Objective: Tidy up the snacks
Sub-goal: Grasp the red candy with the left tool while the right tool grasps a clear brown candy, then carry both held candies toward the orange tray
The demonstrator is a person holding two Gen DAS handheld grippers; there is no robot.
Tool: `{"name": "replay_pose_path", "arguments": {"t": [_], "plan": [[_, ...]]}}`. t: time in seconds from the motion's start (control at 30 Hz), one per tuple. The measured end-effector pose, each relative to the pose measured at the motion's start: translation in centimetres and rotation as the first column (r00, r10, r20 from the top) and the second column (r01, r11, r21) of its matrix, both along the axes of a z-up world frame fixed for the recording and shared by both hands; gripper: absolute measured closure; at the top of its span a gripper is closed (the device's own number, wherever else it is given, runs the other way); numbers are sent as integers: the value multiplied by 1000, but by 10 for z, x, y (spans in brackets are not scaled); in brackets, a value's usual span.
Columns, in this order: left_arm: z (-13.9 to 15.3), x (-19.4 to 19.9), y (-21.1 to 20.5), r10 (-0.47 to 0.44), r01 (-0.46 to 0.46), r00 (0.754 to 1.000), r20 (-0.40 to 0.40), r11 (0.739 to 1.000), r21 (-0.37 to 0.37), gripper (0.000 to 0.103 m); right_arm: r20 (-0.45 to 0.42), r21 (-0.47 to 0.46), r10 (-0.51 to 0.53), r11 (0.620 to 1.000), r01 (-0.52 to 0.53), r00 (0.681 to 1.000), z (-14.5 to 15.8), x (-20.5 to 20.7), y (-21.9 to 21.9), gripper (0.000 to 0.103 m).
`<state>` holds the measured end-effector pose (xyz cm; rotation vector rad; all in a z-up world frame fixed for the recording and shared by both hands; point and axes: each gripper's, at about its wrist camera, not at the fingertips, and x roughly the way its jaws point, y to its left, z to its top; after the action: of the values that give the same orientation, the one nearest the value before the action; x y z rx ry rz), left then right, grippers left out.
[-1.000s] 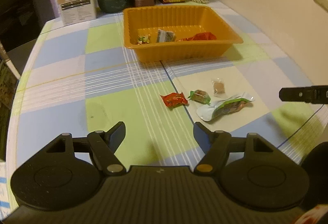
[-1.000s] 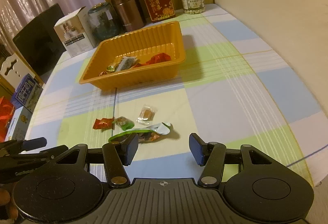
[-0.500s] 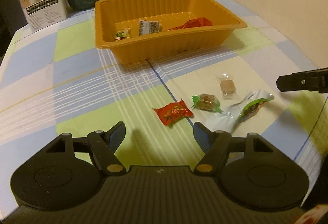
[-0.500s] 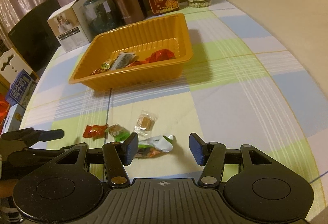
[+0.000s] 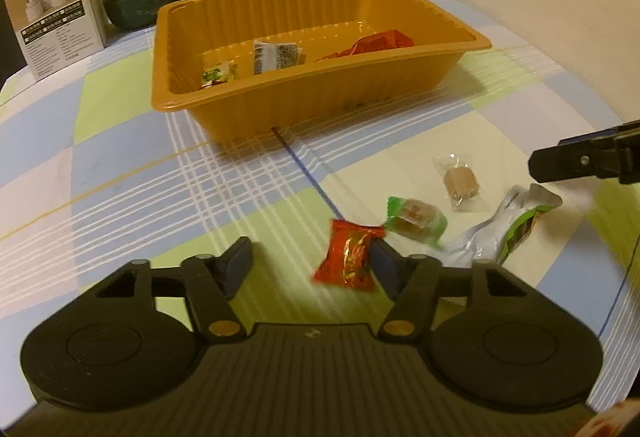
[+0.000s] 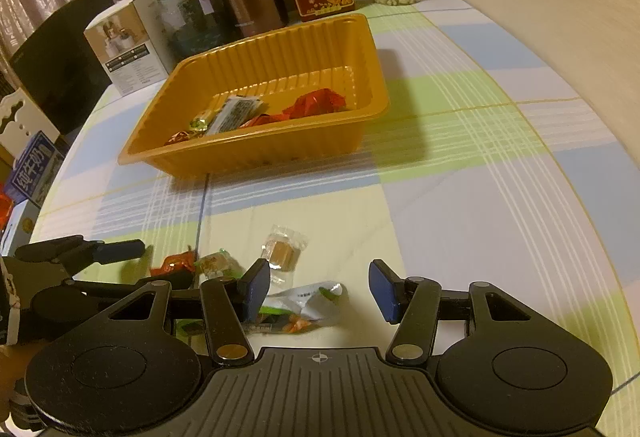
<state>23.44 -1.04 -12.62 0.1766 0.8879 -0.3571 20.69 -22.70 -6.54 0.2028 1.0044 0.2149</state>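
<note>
My left hand-held gripper (image 5: 308,261) hangs low over the checked blue, green and white tabletop (image 5: 120,165), nearer to me than the orange ribbed plastic tray (image 5: 320,105). Its jaws have just been closing and stand partly open, with the red foil-wrapped candy (image 5: 350,255) between them, close against the right-hand pad; the other pad is clear of it, so nothing is gripped. Just beyond the red candy, on its tray-ward right, lie the green-wrapped candy (image 5: 416,219), the clear-wrapped brown candy (image 5: 460,183) and the long silver and green snack pouch (image 5: 504,229), all on the tabletop, on my side of the tray.

My right hand-held gripper (image 6: 318,289) is partly open and empty, poised over the pouch (image 6: 308,303), which lies between its pads without touching them.

The tray itself holds a red crinkled packet (image 6: 316,103), a grey printed sachet (image 6: 236,113) and a few small sweets.
</note>
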Motion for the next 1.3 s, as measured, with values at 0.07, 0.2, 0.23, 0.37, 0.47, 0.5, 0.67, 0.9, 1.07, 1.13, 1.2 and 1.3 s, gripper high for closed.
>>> {"name": "replay_pose_path", "arguments": {"t": [0.07,0.2,0.23,0.37,0.47,0.5,0.67,0.9,1.07,1.13,1.2,1.3], "plan": [[0,0,-1,-3,3,1000,6,1000,-8,49,2,0,5,1000,-5,1000,-1,2,1,48],[0,-2,-5,-11,11,1000,9,1000,-20,65,3,-3,20,1000,-20,1000,-4,6,3,48],[1,-3,-5,-14,14,1000,8,1000,-22,67,3,-4,23,1000,-23,1000,-4,7,4,48],[1,-6,-7,-1,2,1000,6,999,-32,82,5,0,42,999,-42,999,-7,10,9,48],[2,-8,-4,30,-30,1000,1,998,-53,83,9,-7,71,997,-71,997,-10,13,16,48],[4,-10,-3,42,-41,999,5,997,-62,83,9,-12,79,997,-79,997,-11,14,19,48],[12,-20,5,106,-105,994,7,989,-107,83,-9,-24,112,993,-112,994,-22,22,33,61],[19,-30,10,164,-162,986,-2,975,-151,83,-34,-48,111,993,-112,993,-34,32,46,70],[19,-34,9,177,-177,984,-11,971,-160,83,-23,-77,107,991,-108,994,-37,36,52,75],[20,-36,10,188,-188,982,-15,968,-165,83,-19,-96,111,989,-112,994,-37,37,56,81],[20,-38,10,198,-198,980,-21,966,-168,83,-13,-107,115,988,-115,993,-37,37,57,81],[22,-42,10,206,-207,978,-24,964,-166,83,-2,-107,109,988,-109,994,-34,34,55,82]]}}
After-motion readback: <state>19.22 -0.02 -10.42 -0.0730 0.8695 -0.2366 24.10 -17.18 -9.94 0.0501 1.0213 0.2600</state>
